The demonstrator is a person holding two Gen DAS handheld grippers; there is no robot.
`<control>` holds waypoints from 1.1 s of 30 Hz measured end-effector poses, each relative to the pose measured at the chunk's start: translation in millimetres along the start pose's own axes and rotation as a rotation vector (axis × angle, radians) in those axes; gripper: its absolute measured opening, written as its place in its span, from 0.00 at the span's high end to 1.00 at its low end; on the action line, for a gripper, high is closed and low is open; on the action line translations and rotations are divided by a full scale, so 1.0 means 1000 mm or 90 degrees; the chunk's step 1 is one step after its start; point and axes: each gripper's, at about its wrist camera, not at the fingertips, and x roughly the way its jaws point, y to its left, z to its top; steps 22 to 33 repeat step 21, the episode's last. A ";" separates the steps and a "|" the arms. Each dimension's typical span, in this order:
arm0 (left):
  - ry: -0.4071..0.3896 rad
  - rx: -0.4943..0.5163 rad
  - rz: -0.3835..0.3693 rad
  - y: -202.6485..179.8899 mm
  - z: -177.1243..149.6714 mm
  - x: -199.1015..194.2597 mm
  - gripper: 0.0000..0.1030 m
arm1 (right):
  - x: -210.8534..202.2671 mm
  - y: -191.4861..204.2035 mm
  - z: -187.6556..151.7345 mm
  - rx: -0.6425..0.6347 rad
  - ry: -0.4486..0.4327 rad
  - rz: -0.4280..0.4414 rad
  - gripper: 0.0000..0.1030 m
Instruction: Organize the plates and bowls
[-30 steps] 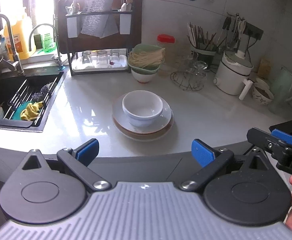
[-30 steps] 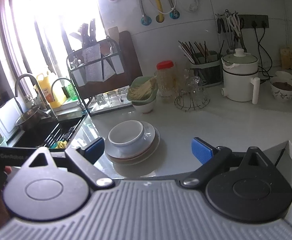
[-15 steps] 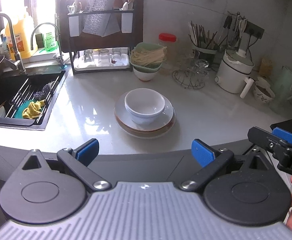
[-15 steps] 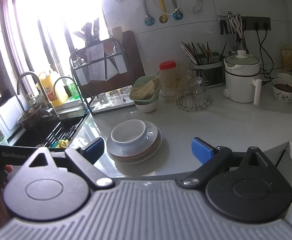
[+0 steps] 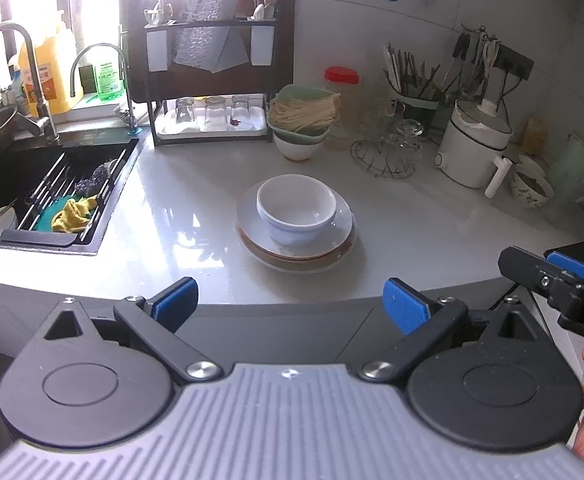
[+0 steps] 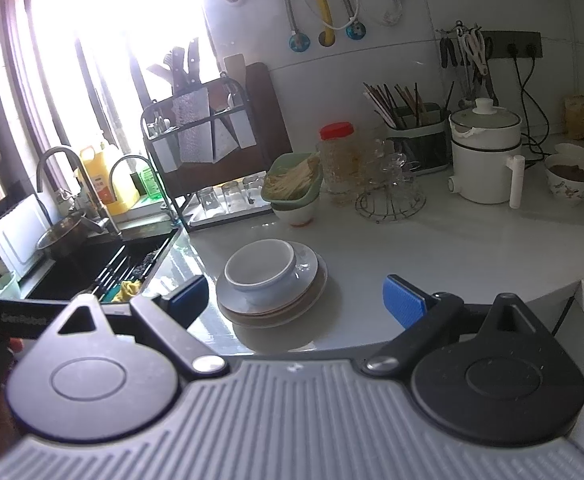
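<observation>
White counter point(image 5: 431, 236) runs under a tiled wall and a bright window, with a dark sink point(image 5: 48, 196) let into its left end and two curved taps behind it. Near the counter's front edge, about midway along, a white bowl point(image 5: 296, 210) sits empty and upright on a short stack of plates point(image 5: 341, 236); the top plate is white and a brown-rimmed one shows beneath. Behind the stack, toward the back wall, a green dish of pale noodles point(image 5: 304, 112) rests on a small white bowl, with a red-lidded jar point(image 5: 341, 98) just beside it. Farther right stand a holder full of chopsticks point(image 5: 413, 80), a white pot with a lid point(image 5: 476, 146) and a patterned bowl holding something brown point(image 5: 531, 188). A dark rack point(image 5: 212, 76) by the sink keeps upturned glasses on its lower tray. In the sink, a yellow cloth point(image 5: 72, 216) lies on a wire rack. Both tongs hang off the counter's front edge, touching nothing: the left gripper point(image 5: 290, 306) has its blue pads wide apart and empty, and the right gripper point(image 6: 295, 300) is likewise spread wide and empty, the stack showing between its fingers.
</observation>
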 end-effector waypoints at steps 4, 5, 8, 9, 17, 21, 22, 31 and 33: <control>-0.001 -0.004 0.005 0.001 -0.002 -0.002 0.02 | 0.001 0.000 0.000 -0.002 -0.001 0.006 0.08; -0.001 -0.006 0.006 0.001 -0.002 -0.003 0.02 | 0.000 0.000 0.000 -0.002 -0.002 0.005 0.08; 0.001 -0.007 0.002 0.000 -0.003 -0.003 0.02 | 0.001 -0.001 0.001 -0.001 -0.001 0.004 0.08; 0.000 -0.007 0.002 0.000 -0.003 -0.003 0.02 | 0.000 -0.002 0.001 -0.003 -0.002 0.003 0.08; 0.002 -0.007 0.000 -0.002 -0.001 -0.001 0.02 | 0.000 -0.001 -0.001 -0.005 0.003 0.004 0.08; 0.002 -0.004 -0.002 -0.003 -0.001 -0.001 0.02 | 0.002 -0.001 -0.001 -0.003 0.004 0.003 0.08; 0.002 -0.004 -0.002 -0.003 -0.001 -0.001 0.02 | 0.002 -0.001 -0.001 -0.003 0.004 0.003 0.08; 0.002 -0.004 -0.002 -0.003 -0.001 -0.001 0.02 | 0.002 -0.001 -0.001 -0.003 0.004 0.003 0.08; 0.002 -0.004 -0.002 -0.003 -0.001 -0.001 0.02 | 0.002 -0.001 -0.001 -0.003 0.004 0.003 0.08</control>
